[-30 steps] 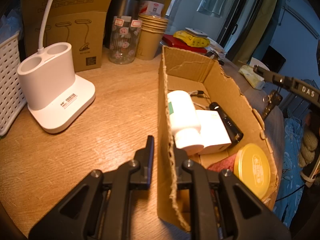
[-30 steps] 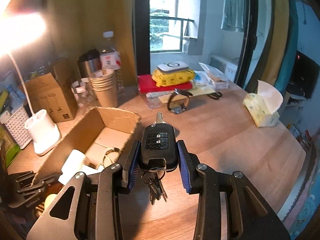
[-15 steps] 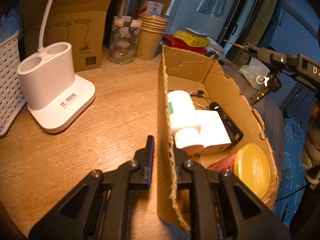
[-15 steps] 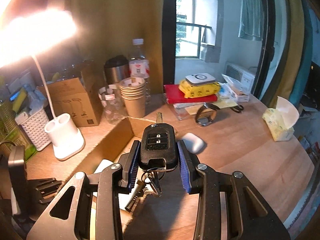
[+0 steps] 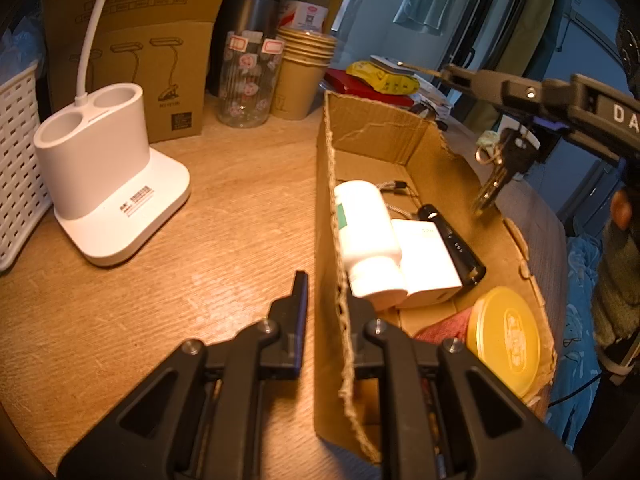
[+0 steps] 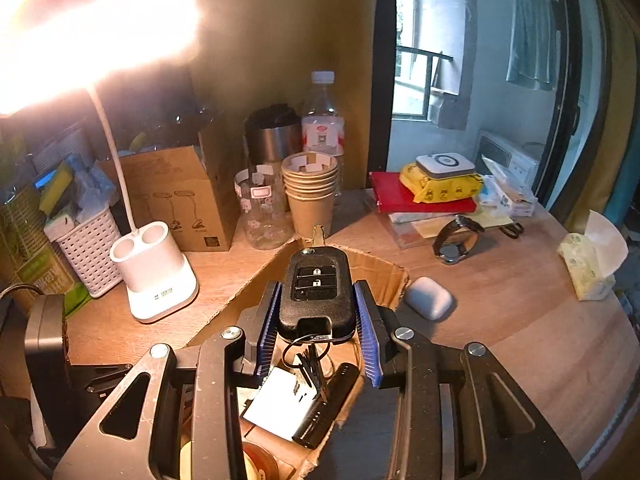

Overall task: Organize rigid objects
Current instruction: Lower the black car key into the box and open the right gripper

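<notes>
- The wooden table fills the lower left of the left wrist view; the right wrist view alone shows its far side, running off to the right edge.
- The cardboard box stands open in the middle of the left wrist view. In the right wrist view only its far corner and part of its floor show, behind the fingers.
- The left gripper sits at the bottom centre of its own view, jaws clamped together on the box's near wall, one finger outside, one inside.
- The right gripper, bottom centre of its own view, has its blue pads clamped on the car key. From the left wrist view it reaches in at the upper right, and only the dangling keys show, hanging over the box's right wall.
- The white lamp base stands at left in both views; its glaring head shows only in the right wrist view.
- Inside the box, the white bottle, white block, black stick and yellow lid lie close together.
- The white earbud case and wristwatch, right of the box, show only in the right wrist view.
</notes>
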{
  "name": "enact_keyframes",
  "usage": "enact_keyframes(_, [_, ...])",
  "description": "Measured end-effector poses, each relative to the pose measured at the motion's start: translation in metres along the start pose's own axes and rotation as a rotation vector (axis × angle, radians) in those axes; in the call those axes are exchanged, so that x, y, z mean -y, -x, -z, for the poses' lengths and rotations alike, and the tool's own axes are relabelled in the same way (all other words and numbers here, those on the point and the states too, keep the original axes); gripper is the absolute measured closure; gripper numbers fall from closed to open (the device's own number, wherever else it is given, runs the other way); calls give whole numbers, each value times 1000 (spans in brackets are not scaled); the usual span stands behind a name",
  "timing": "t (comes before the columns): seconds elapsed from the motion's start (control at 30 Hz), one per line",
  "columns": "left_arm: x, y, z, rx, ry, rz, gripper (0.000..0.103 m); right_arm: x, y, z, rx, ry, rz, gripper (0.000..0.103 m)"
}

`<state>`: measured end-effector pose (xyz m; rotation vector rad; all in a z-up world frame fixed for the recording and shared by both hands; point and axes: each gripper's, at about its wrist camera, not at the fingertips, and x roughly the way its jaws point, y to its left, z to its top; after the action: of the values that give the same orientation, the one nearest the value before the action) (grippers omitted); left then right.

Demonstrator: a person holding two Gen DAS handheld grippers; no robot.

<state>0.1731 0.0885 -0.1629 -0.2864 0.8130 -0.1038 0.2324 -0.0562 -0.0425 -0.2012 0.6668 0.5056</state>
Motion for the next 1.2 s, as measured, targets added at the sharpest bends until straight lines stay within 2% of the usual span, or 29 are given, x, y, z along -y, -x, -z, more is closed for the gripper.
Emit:
enact_keyframes(0.53, [0,0,0,0,0,0,89,2,-35,14,-67,-8,-20,65])
enact_keyframes(0.73, [1,0,0,-1,1,1,89,-10,-47,18,-100,10,-48,65])
enact_keyframes(1.2, [2,-1,1,-1,0,0,89,-4,-86,15,-234,59,-34,65])
